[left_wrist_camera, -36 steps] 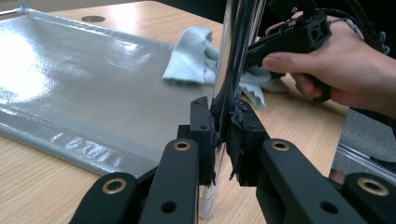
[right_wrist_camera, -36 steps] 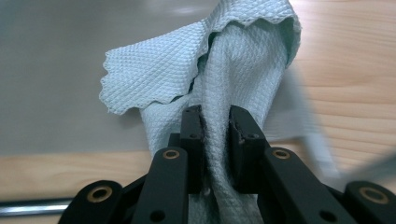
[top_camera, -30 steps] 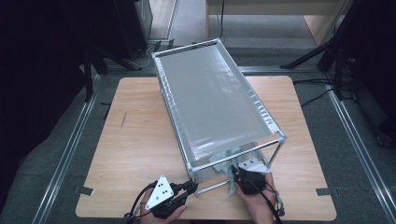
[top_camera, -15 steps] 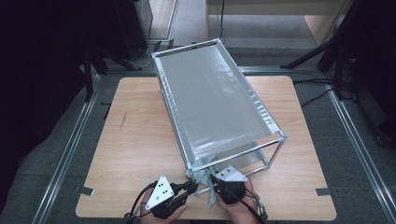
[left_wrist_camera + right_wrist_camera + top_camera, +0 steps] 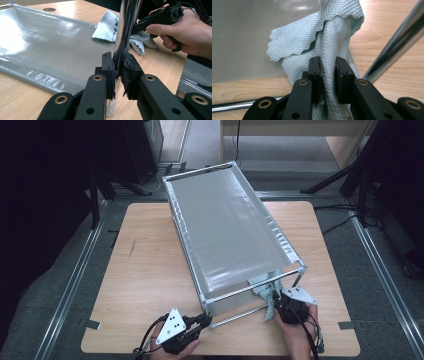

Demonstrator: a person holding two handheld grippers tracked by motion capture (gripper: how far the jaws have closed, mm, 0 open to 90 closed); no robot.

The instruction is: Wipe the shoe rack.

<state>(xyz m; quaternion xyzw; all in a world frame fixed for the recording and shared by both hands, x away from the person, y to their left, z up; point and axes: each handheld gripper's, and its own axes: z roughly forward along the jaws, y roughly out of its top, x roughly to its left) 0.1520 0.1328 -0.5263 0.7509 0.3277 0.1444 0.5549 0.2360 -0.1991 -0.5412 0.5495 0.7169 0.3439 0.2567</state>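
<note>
One pale green waffle-weave cloth is the item in hand. In the right gripper view it rises from the bottom centre of the frame as a bunched fold, clamped between the two black jaws of the right gripper, with its scalloped edges fanning out toward the upper centre. In the high view the same cloth sits at the lower right of the frame, hanging at the near right corner of the rack, partly beneath the chrome rail.

The right gripper lies just below that corner, held in the person's hand, its jaws narrow and closed on the cloth.

The rack is a chrome tube frame carrying a grey translucent mesh sheet stretched along its length; it runs from the upper centre of the high view down to the lower centre, slightly skewed to the right.

The left gripper sits at the lower left of centre. In the left gripper view its jaws are pinched tight on a chrome upright leg of the frame, at the frame's centre. The other hand and gripper appear at the upper right of that view, at the cloth.

The rack stands on a light wooden tabletop, which fills the middle of the high view.
</note>
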